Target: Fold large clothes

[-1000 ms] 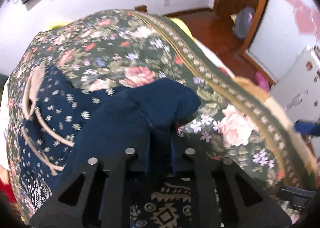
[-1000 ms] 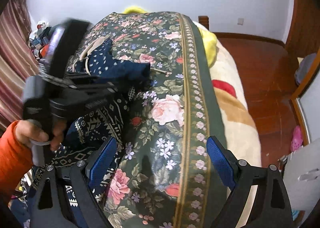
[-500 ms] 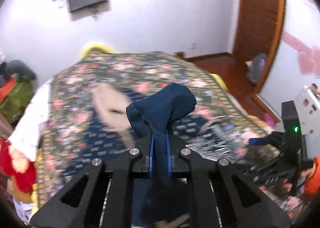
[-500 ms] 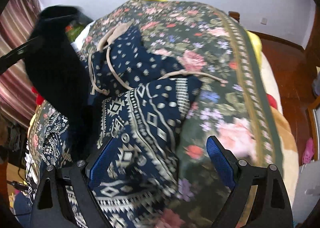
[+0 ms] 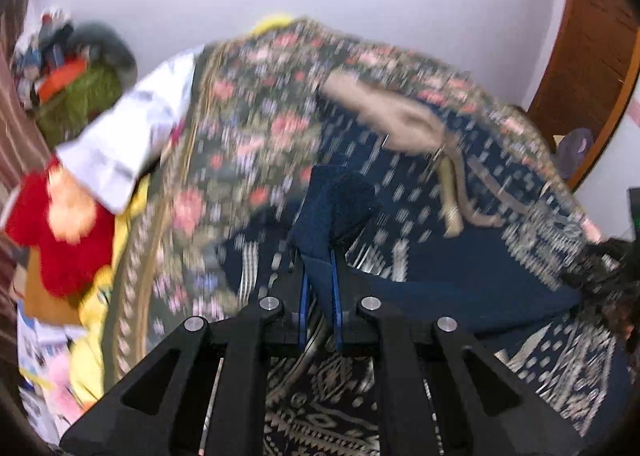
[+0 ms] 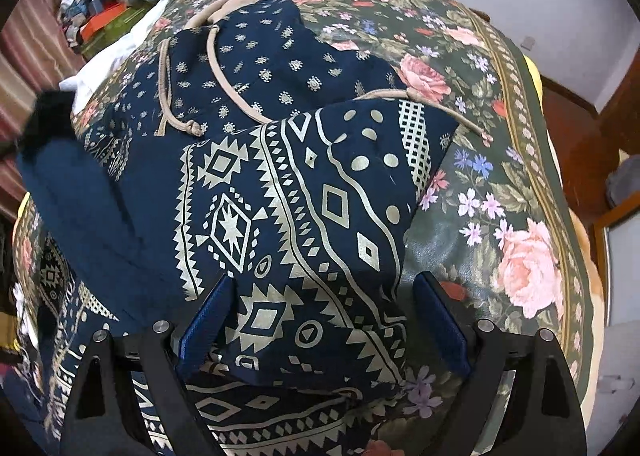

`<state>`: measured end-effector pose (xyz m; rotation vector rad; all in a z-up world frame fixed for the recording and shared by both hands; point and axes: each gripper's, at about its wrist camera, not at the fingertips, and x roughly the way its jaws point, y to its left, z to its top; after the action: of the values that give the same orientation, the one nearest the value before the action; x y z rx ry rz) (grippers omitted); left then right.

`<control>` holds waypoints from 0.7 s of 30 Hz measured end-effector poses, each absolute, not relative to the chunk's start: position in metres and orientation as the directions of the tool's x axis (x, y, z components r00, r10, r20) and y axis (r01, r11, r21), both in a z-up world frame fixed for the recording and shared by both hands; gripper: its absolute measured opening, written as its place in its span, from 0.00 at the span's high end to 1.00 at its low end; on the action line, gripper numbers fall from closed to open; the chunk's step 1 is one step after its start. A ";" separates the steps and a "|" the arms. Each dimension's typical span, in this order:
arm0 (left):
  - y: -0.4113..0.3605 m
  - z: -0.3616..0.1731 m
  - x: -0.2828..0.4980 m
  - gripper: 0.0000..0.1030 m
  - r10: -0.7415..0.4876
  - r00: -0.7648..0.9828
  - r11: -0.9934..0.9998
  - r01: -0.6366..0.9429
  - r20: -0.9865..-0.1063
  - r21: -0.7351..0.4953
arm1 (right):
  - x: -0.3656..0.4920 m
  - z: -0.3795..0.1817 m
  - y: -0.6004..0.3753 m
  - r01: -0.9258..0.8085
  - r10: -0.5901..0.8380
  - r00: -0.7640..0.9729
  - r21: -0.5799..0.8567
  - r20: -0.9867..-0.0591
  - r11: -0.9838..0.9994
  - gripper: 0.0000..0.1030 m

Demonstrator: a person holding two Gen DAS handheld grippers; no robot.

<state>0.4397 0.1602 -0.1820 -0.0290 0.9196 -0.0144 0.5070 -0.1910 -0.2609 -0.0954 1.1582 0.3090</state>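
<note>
A navy garment [image 6: 280, 184] with pale geometric print and beige drawstrings [image 6: 216, 68] lies partly folded on a floral bedspread [image 6: 500, 176]. My left gripper [image 5: 319, 280] is shut on a plain navy fold of the garment [image 5: 332, 208], which stands up between its blue pads. In the blurred left wrist view the rest of the garment [image 5: 420, 256] spreads out below. My right gripper [image 6: 324, 288] hangs open close over the printed panel, its blue fingers [image 6: 204, 324] standing apart on either side of the cloth without pressing it. The lifted navy fold [image 6: 80, 196] shows at the left.
A heap of clothes [image 5: 80, 76] and a white cloth [image 5: 132, 128] lie at the bed's far left, with a red plush item [image 5: 60, 236] below them. A wooden door [image 5: 592, 56] and wood floor [image 6: 580, 128] are on the right. A white wall stands behind.
My left gripper has swept across the bed toward its left side, carrying the navy fold. My right gripper has sunk and shifted left over the printed panel, still open.
</note>
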 end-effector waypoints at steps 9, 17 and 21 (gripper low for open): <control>0.192 -0.252 0.416 0.66 0.054 0.475 0.994 -0.105 -0.878 0.005 | 0.505 -0.264 -0.184 -0.269 0.167 0.369 0.066 -0.914 0.961 0.07; 0.224 -0.229 0.388 0.52 0.054 0.473 0.983 -0.179 -0.879 -0.036 | 0.507 -0.260 -0.186 -0.276 0.183 0.347 0.087 -0.920 0.957 0.07; 0.222 -0.213 0.390 0.38 0.011 0.510 0.979 -0.181 -0.860 -0.095 | 0.508 -0.251 -0.187 -0.269 0.207 0.374 0.107 -0.904 0.957 0.07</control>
<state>0.3901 0.2215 -0.2128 -0.1808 1.0308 0.1163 0.5077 -0.1866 -0.2506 -0.0612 1.1475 0.3049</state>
